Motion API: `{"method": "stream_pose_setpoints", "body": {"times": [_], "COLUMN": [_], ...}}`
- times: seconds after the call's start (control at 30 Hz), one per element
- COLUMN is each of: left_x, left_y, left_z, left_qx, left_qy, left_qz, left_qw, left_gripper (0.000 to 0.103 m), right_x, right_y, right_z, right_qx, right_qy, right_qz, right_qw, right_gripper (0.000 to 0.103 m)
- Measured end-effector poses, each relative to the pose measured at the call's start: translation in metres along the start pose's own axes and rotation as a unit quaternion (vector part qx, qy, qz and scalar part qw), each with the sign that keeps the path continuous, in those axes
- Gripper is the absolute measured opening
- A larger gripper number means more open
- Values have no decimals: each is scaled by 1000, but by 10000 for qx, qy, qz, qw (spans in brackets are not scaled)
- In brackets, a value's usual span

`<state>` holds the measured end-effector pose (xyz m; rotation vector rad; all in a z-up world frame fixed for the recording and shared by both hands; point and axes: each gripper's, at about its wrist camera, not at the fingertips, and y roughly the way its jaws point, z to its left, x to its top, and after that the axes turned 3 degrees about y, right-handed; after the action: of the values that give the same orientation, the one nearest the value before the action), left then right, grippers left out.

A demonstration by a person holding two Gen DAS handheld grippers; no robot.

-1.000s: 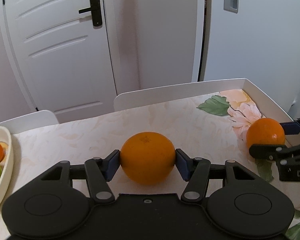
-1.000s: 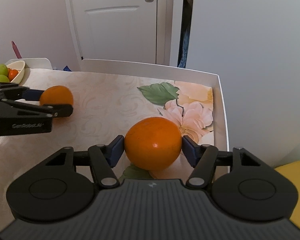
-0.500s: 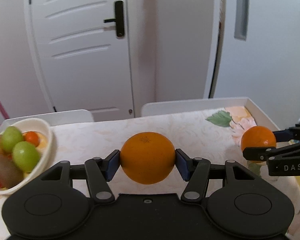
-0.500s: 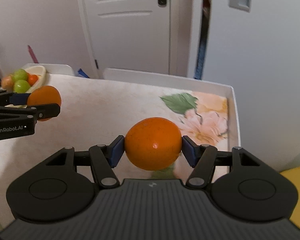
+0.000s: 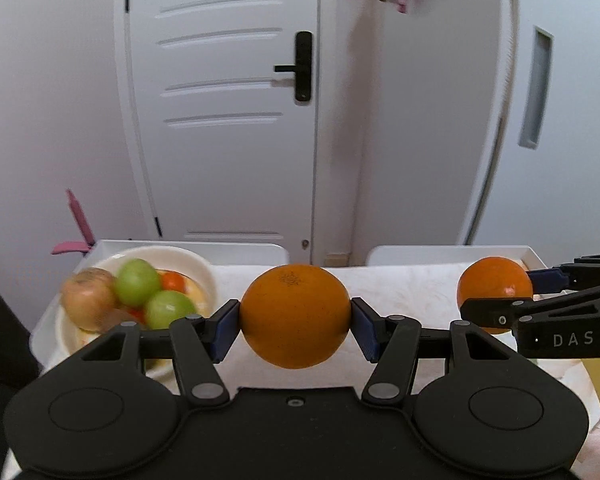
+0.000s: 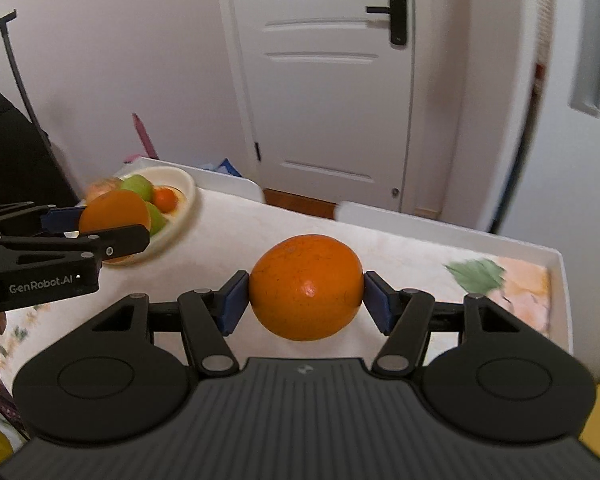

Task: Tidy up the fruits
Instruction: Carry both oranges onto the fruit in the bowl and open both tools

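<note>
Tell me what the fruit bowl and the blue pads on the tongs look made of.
Bowl: cream, smooth and glossy with a thick rounded rim, likely glazed ceramic, possibly plastic. Blue pads gripping the orange: matte and without shine, probably rubber or soft plastic; the pictures cannot settle which.

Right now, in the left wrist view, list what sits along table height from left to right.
Pink plastic chair → cream oval fruit bowl → round orange in the left claw → smaller orange in the right claw → black right claw.
</note>
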<state>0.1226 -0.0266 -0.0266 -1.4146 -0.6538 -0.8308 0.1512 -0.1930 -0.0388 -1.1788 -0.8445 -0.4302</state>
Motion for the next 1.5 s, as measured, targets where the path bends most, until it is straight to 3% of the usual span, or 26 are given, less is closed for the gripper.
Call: {"method": "stream_pose_setpoints", "body": {"times": [0.37, 0.83, 1.27, 1.5], "left_x": [29, 56, 65, 55], "left_y": [5, 61, 155, 181], "left_z": [84, 164, 185, 185], "left_qx": [-13, -271, -782, -918], "left_qy": [60, 376, 662, 651], "left_qz": [-21, 148, 849, 1229], "left_qw": [10000, 9988, 9911, 9860], "left_gripper": [63, 63, 63, 64], "right_x": [39, 69, 71, 71], "right_y": [35, 98, 150, 165], "right_z": [77, 133, 144, 139], "right_qx": [136, -58, -337, -426], "right_qy": [42, 219, 476, 554], "right_qz": [-43, 63, 344, 473], "right_qw": [9999, 9997, 9977, 9964], "right_gripper": [77, 77, 77, 77]}}
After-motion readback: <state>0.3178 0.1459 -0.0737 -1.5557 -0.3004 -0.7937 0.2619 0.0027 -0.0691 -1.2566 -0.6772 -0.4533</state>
